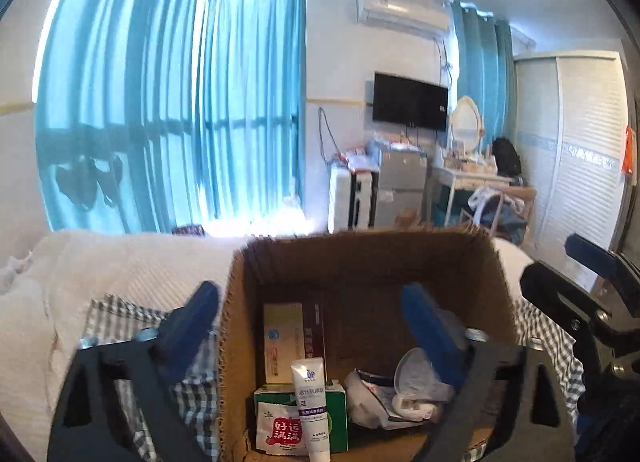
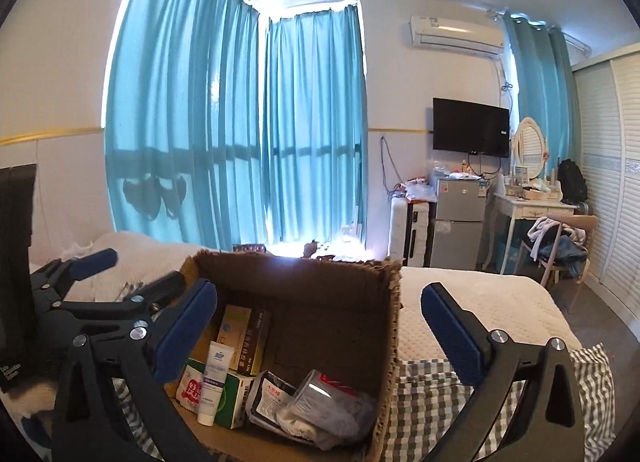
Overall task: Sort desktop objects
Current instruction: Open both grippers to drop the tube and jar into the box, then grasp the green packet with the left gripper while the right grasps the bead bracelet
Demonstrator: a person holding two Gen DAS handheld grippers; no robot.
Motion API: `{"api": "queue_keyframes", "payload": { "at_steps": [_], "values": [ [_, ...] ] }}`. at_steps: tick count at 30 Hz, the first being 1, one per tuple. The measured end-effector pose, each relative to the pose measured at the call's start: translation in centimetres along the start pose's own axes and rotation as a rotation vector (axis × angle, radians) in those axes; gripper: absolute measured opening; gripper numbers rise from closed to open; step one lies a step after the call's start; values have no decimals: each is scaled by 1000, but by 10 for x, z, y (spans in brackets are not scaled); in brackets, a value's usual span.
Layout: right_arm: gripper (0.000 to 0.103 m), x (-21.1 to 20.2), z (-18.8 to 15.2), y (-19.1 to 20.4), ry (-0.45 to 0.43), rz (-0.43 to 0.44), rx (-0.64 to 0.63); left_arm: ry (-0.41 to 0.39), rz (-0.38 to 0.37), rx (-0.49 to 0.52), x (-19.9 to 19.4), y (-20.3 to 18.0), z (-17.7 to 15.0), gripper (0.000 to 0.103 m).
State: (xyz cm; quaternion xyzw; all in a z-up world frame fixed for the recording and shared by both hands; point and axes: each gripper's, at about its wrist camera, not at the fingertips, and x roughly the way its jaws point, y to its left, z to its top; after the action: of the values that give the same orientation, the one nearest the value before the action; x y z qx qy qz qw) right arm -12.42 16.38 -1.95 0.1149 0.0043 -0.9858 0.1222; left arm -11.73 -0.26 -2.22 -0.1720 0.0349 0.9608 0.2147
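A bed with a cream quilted cover point(image 2: 480, 302) fills the foreground of a room hung with turquoise curtains point(image 2: 240, 122); a black wall television point(image 2: 471, 127) hangs beyond it. On a grey-and-white checked cloth point(image 2: 440, 390) spread over the bed sits an open brown cardboard box point(image 2: 320, 282). Inside lie a white squeeze tube point(image 2: 214, 386) across a green-and-white carton point(image 2: 236, 402), a red-and-white sachet point(image 2: 191, 388), a yellow-and-maroon carton point(image 2: 244, 336) and crumpled plastic packets point(image 2: 316, 410). The left gripper point(image 1: 312, 314) and right gripper point(image 2: 320, 322) both hover above the box, jaws wide apart, nothing between them.
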Motion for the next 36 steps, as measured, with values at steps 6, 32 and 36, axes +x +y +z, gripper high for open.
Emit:
{"api": "queue_keyframes", "payload": {
  "at_steps": [6, 32, 36],
  "values": [
    [103, -35, 9, -2, -59, 12, 18, -73, 35, 6, -41, -5, 12, 103],
    [103, -96, -54, -21, 89, -49, 42, -133, 187, -46, -119, 14, -32, 103],
    [103, -94, -83, -21, 176, -16, 59, -60, 135, -54, -115, 14, -56, 103]
  ]
}}
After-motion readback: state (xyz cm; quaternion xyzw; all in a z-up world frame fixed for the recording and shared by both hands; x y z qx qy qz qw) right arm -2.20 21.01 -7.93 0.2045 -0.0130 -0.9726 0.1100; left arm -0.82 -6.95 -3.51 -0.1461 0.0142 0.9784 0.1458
